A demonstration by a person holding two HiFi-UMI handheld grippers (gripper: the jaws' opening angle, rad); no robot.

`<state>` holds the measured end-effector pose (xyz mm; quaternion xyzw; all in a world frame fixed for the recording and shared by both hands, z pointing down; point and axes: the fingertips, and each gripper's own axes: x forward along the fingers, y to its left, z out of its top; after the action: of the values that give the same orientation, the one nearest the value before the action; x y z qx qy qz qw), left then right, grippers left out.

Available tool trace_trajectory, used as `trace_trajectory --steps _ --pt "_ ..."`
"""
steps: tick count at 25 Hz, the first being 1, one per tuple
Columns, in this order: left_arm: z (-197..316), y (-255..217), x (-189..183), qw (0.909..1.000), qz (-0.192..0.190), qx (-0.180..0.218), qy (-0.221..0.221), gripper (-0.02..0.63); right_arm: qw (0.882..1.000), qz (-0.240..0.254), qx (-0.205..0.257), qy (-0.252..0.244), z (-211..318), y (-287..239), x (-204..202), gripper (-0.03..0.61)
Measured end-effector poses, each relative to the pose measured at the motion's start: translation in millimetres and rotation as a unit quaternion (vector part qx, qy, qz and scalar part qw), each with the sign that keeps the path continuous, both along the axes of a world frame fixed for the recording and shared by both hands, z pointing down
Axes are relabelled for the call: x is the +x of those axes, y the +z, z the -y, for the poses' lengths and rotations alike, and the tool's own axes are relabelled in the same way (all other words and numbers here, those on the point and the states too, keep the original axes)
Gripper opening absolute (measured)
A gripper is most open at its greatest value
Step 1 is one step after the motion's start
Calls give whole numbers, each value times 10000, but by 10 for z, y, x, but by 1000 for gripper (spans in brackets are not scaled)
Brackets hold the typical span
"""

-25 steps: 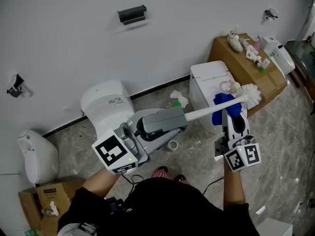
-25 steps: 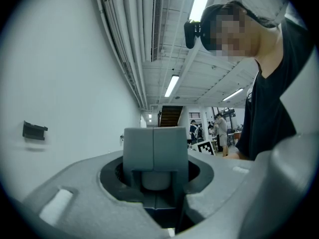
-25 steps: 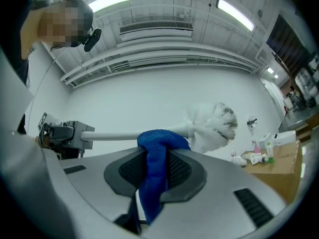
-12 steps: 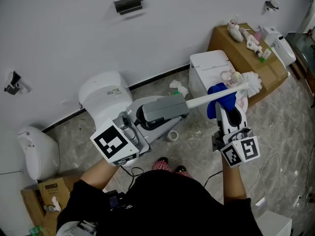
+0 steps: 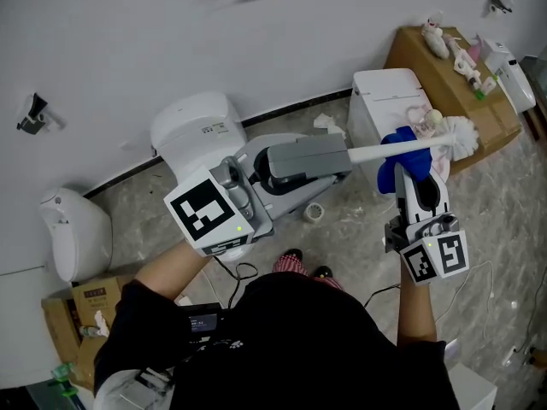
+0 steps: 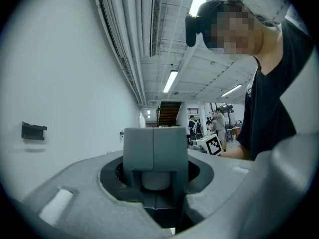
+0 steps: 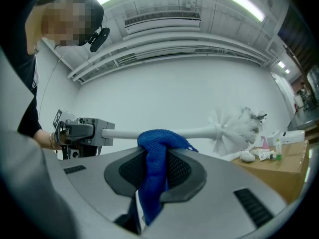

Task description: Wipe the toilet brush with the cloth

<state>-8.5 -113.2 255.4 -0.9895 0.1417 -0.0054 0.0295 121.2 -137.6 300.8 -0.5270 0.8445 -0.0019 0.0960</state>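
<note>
So the left gripper (image 5: 272, 166) has its fingers clamped on the chunky grey handle block of the toilet brush (image 5: 369, 152). In the left gripper view that block sits squarely between the two fingers. The brush is up in the air, roughly level, and its white shaft runs off to the right. The bristle head ends up over the white box (image 5: 380, 92), next to the cardboard box (image 5: 444, 79). The right gripper (image 5: 412, 178) comes up from below with its fingers pinched on the blue cloth (image 5: 398, 155). The cloth is folded over the top of the shaft about midway along, with one end hanging down between the fingers. The right gripper view shows the shaft crossing just above the fingertips and the fluffy head off to the right. Compared with a second ago, not much has changed in the grip: same hold on the handle, same pinch on the cloth, cloth still draped on the shaft. It maybe sits a touch further back from the bristles, but the head camera has swung too, so it's hard to be sure. The toilet (image 5: 195, 131) and both boxes sit further right and higher in the head view than before, and the wall bracket is nearly off the top edge.
</note>
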Motion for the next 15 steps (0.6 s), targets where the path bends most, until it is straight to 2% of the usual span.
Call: trace_trajectory --steps 4,10,15 --pt "4 26 -51 10000 0 4 -66 160 10000 27 10 -70 13 19 -39 78" --pt "-66 95 99 9998 108 26 -160 160 9999 50 -6 -112 -88 75 122 78" --pt "58 20 -206 9999 -24 -149 -81 160 9998 -107 -81 -150 20 -34 -167 78"
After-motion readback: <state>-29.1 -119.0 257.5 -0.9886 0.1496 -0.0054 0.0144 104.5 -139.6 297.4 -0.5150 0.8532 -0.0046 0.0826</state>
